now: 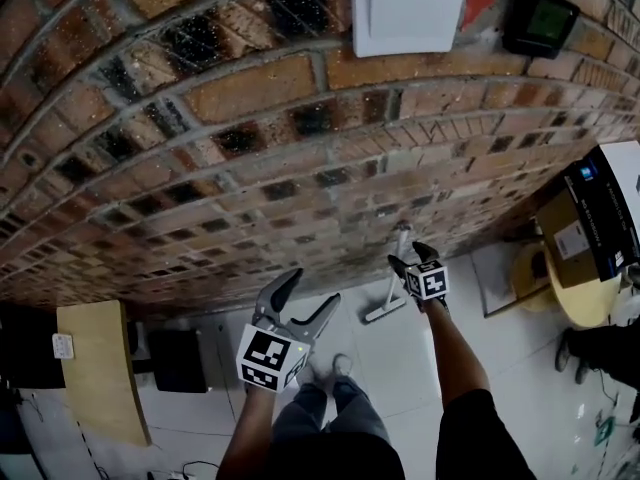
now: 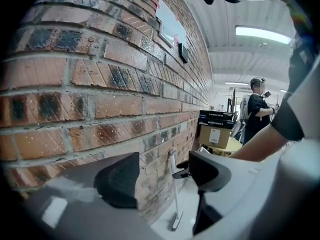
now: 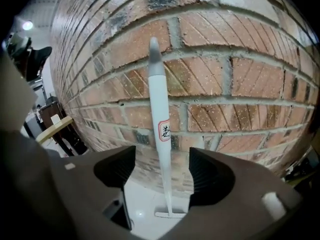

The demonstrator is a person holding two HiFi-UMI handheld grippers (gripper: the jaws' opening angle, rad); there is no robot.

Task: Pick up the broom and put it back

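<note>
Broom leans on brick wall between the wide, non-gripping right gripper; back straight out without clipping the handle; left gripper wide, empty.

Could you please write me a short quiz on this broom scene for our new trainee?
1. True or false: the right gripper is clamped on the broom.
2. The broom leans against: A a brick wall; B a glass door; C a metal fence.
3. What does the left gripper hold?
Key: 1 false: its jaws stand apart, and the handle stands between them untouched. 2 A. 3 nothing: its jaws are open and empty.
</note>
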